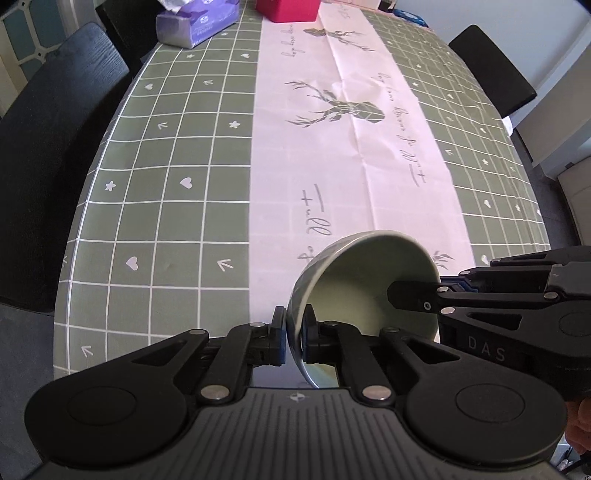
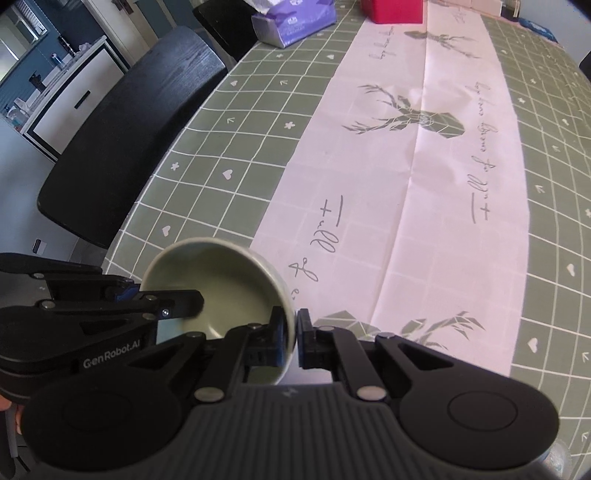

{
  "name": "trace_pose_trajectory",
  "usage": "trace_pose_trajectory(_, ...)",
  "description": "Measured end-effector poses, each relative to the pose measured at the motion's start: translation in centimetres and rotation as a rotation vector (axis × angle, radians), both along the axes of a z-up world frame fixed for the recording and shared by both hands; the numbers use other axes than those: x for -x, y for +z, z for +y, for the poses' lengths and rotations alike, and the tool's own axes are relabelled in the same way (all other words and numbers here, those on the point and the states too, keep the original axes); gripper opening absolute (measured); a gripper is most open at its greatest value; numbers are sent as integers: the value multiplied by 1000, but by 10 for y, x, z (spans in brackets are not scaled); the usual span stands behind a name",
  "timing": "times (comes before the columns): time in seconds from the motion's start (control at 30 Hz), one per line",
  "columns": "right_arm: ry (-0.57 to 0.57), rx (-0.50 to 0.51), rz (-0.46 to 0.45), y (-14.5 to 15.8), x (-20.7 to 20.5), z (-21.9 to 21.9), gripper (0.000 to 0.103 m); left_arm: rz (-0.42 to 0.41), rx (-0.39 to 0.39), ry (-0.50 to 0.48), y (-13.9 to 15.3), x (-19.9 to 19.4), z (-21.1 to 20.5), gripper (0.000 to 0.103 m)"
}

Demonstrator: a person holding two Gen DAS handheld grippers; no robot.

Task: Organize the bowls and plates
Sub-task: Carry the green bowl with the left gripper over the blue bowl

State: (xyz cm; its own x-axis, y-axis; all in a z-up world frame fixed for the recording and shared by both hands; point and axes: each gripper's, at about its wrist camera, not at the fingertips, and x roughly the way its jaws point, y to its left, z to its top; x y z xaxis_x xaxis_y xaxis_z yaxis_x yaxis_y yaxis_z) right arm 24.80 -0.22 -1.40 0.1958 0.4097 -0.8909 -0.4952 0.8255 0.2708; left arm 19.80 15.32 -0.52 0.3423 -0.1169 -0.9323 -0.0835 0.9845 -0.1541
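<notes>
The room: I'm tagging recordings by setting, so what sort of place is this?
Most likely a home dining area: a table under a green checked tablecloth, dark chairs alongside it, a tissue pack on top, and a white cabinet behind.

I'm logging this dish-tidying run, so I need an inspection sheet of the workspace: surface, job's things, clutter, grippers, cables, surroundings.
Surface: table under a green checked cloth with a pale deer-print strip down the middle.
Job's things: one pale green bowl, tilted, clear of the cloth; no plates seen.
Clutter: purple tissue pack and red box at the far end.
Grippers: left gripper shut on the bowl's rim; right gripper shut on the opposite rim.
Cables: nothing seen.
Surroundings: dark bench and black chair beside the table; white cabinet beyond.
</notes>
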Motion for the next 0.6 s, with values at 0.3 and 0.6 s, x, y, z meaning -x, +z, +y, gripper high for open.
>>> trace_pose_trajectory(0.3,-20,-50,-68,35,34,-50,3,-52,-16,-57,37,27,-42,8)
trace_pose_trajectory(0.6,-18,-14,-105,46,69,-90,3,-31,-1,-130,42,53,-85,9)
